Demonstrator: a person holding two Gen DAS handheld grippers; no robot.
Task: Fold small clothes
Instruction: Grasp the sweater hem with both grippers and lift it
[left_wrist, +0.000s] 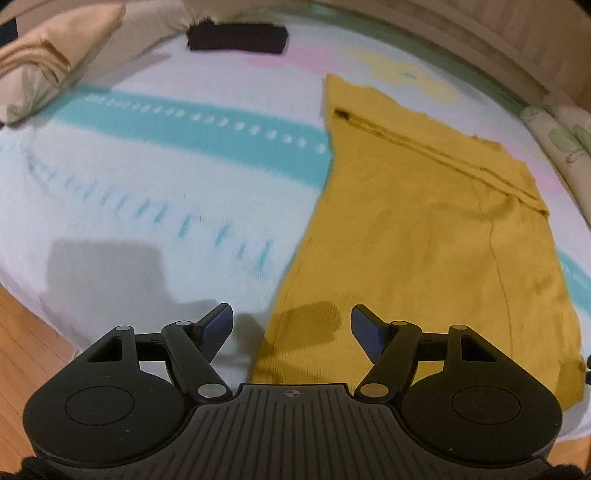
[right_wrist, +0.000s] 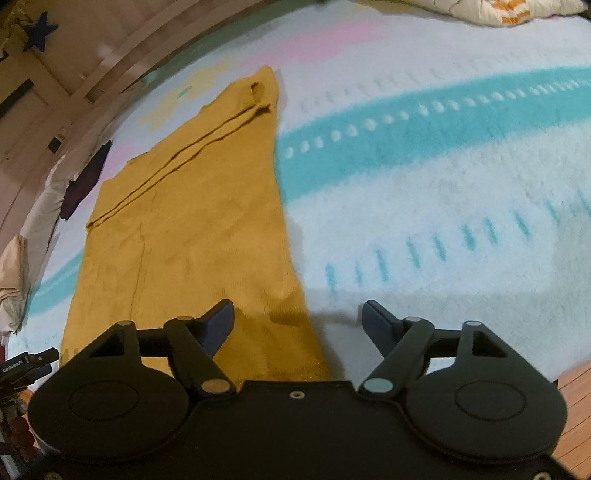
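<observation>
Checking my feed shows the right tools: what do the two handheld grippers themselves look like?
Both match: matte black plastic. The left gripper and right gripper each have a ribbed or flat central body, two round disc housings, angled linkage arms with silver pivot pins, and dark blue finger pads. The left one bears a small crosshair mark at centre. No cables show; dark cloth shows at the left view's bottom edge.

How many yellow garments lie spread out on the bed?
1. The yellow garment lies flat on the bedspread, near the bed's front edge; others may lie outside the views.
</observation>
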